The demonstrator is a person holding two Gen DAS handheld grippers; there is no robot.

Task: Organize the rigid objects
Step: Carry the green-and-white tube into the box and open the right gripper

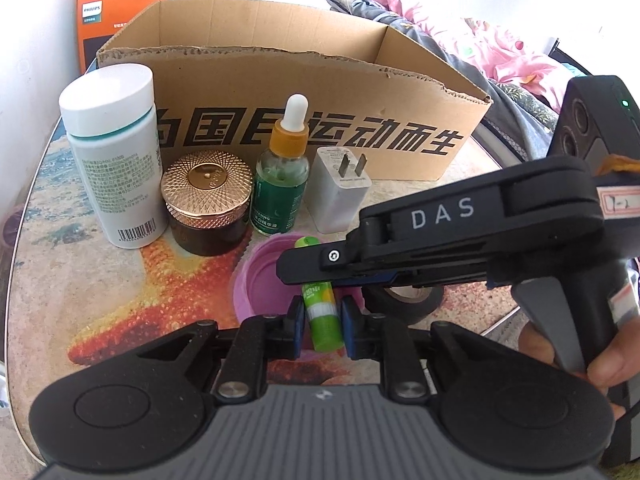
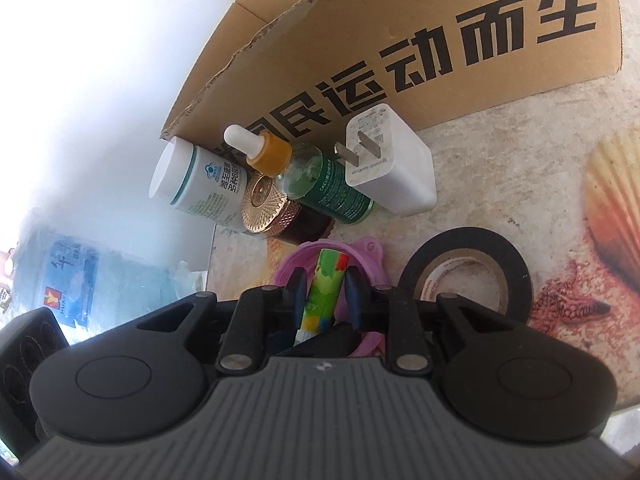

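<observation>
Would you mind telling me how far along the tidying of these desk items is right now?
Done, seemingly: white bottle, gold-lidded jar, dropper bottle and charger stand in a row before the cardboard box. In hand: left gripper and right gripper both pinch the green tube above the pink dish. Left: placing the tube, perhaps the black tape roll and dish too.

The right gripper (image 1: 320,270) crosses the middle of the green tube (image 1: 323,320) and covers part of the pink lid (image 1: 256,280) and the black tape roll (image 1: 404,300), while the white bottle's (image 1: 116,152) small print is too fine to read.
</observation>
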